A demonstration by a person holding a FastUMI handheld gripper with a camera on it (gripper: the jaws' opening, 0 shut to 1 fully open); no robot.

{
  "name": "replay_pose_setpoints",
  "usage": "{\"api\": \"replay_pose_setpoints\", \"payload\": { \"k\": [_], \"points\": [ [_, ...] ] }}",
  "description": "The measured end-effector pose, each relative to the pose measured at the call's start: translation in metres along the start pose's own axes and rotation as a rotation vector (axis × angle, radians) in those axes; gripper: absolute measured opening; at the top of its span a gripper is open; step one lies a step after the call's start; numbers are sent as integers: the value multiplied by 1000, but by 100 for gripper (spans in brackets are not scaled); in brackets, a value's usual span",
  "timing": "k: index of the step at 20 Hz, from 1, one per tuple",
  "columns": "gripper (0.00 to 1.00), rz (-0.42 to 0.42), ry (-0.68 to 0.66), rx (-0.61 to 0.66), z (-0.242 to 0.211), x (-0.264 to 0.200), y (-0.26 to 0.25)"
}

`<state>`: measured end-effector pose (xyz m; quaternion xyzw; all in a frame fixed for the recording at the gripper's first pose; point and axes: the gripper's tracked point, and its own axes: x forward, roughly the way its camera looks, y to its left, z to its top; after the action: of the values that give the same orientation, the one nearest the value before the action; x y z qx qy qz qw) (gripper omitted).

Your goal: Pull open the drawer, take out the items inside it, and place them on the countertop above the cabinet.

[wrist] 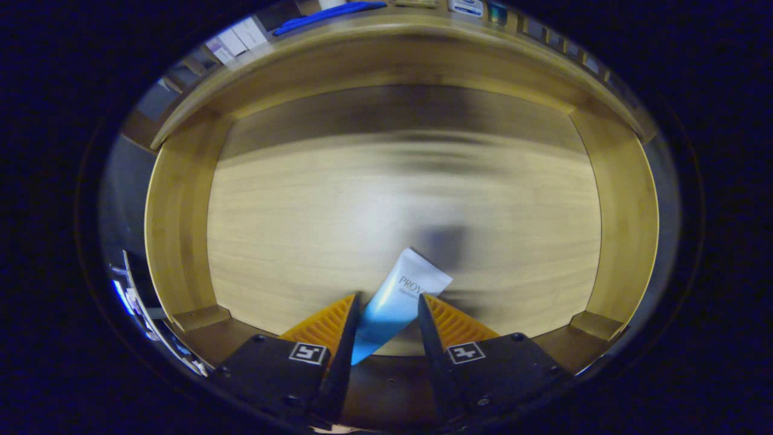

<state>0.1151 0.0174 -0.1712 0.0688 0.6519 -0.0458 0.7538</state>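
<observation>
Gripper (388, 311) clamped on tube (398, 299), both fingers pressing its sides; tube tilted toward 1 o'clock over open wooden drawer (181, 229).

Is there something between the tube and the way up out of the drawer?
Nothing visible. The tube sits between the fingers of the gripper, above the wooden floor of the open drawer, with no other item around it.

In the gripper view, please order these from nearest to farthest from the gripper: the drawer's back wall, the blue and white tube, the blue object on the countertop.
Gripper:
1. Blue and white tube, between the fingers, which appear to press on it.
2. Drawer's back wall, beyond the fingers, across the bare wooden floor.
3. Blue object, on the countertop above and behind that wall.
</observation>
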Motion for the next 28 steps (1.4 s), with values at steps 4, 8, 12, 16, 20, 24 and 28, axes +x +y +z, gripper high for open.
{"api": "replay_pose_setpoints", "payload": {
  "k": [4, 8, 12, 16, 20, 24, 28],
  "points": [
    [44, 29, -89, -32, 21, -5, 3],
    [35, 26, 15, 74, 5, -7, -5],
    [60, 19, 58, 120, -7, -8, -10],
    [71, -17, 69, 179, -11, -6, -14],
    [80, -9, 118, 219, -19, -1, -11],
    [79, -6, 127, 247, -16, -1, -11],
    [68, -23, 106, 211, -17, 2, -6]
  ]
}}
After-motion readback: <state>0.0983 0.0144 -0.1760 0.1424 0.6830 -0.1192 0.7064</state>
